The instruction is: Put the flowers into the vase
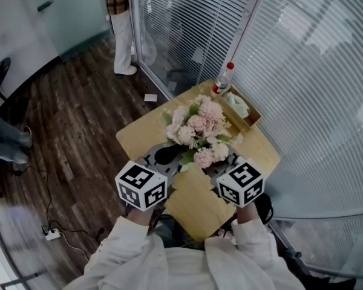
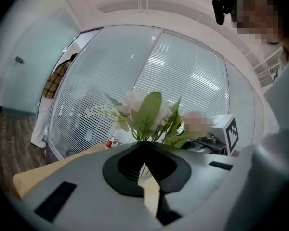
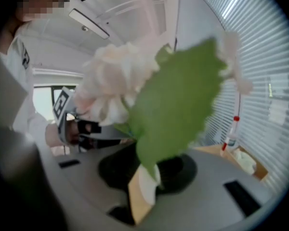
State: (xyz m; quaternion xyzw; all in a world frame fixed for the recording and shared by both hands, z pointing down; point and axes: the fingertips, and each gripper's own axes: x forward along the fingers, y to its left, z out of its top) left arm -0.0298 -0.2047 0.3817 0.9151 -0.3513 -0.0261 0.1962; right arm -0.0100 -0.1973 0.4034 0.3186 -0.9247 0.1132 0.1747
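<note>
Pink and white flowers [image 1: 198, 128] at frame centre, on the table [image 1: 139, 139].
Head view: left gripper [image 1: 168, 156] and right gripper [image 1: 221, 164] flank them from below. Left gripper view: jaws nearly together round thin stems [image 2: 144, 169]. Right gripper view: jaws nearly together on the foot of a green leaf [image 3: 176, 105].

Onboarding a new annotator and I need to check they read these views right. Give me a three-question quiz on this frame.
1. True or false: the red-capped bottle lies on the floor.
2. In the head view, the flowers sit: A) left of both grippers; B) between the left gripper and the right gripper; C) on the floor.
3. What sits beside the bottle at the table's far corner?

Key: 1 false, it stands upright on the table. 2 B. 3 an open box holding something pale and crumpled.
</note>
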